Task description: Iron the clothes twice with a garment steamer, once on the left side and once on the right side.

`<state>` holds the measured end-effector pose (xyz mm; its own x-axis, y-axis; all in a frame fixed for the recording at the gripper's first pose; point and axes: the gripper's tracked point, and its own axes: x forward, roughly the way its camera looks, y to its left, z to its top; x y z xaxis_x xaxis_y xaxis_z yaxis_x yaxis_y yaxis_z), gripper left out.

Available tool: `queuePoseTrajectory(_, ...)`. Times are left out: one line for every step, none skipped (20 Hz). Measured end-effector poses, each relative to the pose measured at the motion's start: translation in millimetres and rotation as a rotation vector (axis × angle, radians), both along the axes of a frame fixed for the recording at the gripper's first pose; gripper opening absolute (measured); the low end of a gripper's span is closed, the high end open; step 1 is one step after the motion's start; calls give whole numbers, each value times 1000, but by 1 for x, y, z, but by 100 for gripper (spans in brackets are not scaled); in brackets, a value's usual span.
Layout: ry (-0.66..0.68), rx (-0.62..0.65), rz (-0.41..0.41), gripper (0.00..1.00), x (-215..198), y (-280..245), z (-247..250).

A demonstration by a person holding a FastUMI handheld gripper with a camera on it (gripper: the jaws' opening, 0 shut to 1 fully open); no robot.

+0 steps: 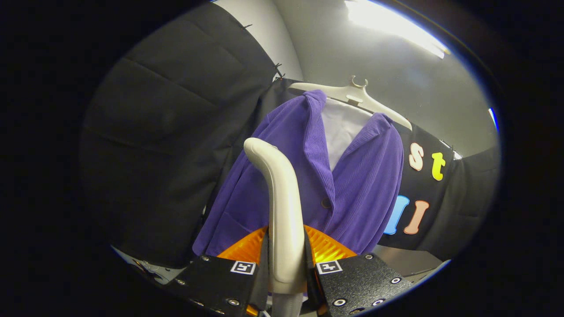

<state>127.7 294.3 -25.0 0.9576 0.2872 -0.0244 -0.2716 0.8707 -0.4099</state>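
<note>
Cream-white plastic fills the gap between the two fingers: this is the curved handle of the garment steamer (pixel 282 207), and the gripper (pixel 286 268) is clamped on it, one finger pressing each side of the handle near its lower end. From there the handle rises ahead of the fingers and bends over to a rounded tip. Just beyond the fingers, behind the handle, sits a ribbed orange part (pixel 328 247) of translucent plastic, spreading to both sides of the handle; whether it belongs to the steamer or the gripper cannot be told.

Past the steamer hangs the purple corduroy jacket (pixel 361 185), its front facing the gripper, lapels open at the top over a white lining (pixel 341 127) and one dark button (pixel 326 203) at the closure. The handle stands directly in front of the jacket's middle and covers part of its front panel, so the steamer's tip appears against the cloth; whether it touches cannot be told. The jacket rests on a white plastic hanger (pixel 352 94) whose hook points up.

Behind the jacket, black cloth (pixel 176 110) forms the booth wall on both sides, pinned at its upper edge. Above it is a pale grey wall with a bright ceiling light (pixel 392 28).
</note>
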Motion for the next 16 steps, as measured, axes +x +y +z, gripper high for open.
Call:
queuePoseTrajectory(12,-9,0,35,-2,-1,-8)
queuePoseTrajectory(21,-19,0,35,-3,-2,-15)
queuePoseTrajectory(28,-32,-1,35,-5,-5,-22)
queuePoseTrajectory(38,-43,-1,36,-5,-6,-30)
queuePoseTrajectory(47,-51,0,36,-7,-7,-37)
queuePoseTrajectory(60,-58,1,35,-9,-8,-45)
queuePoseTrajectory(76,-60,6,35,-13,-8,-53)
queuePoseTrajectory(94,-64,13,36,-16,-8,-63)
queuePoseTrajectory(111,-77,17,36,-20,-10,-73)
queuePoseTrajectory(124,-94,18,36,-22,-12,-81)
queuePoseTrajectory(137,-106,20,36,-25,-14,-89)
queuePoseTrajectory(155,-114,20,36,-27,-16,-98)
queuePoseTrajectory(161,-121,19,35,-29,-18,-104)
queuePoseTrajectory(156,-126,19,36,-32,-19,-105)
queuePoseTrajectory(149,-130,23,36,-29,-18,-104)
queuePoseTrajectory(149,-138,25,36,-29,-19,-107)
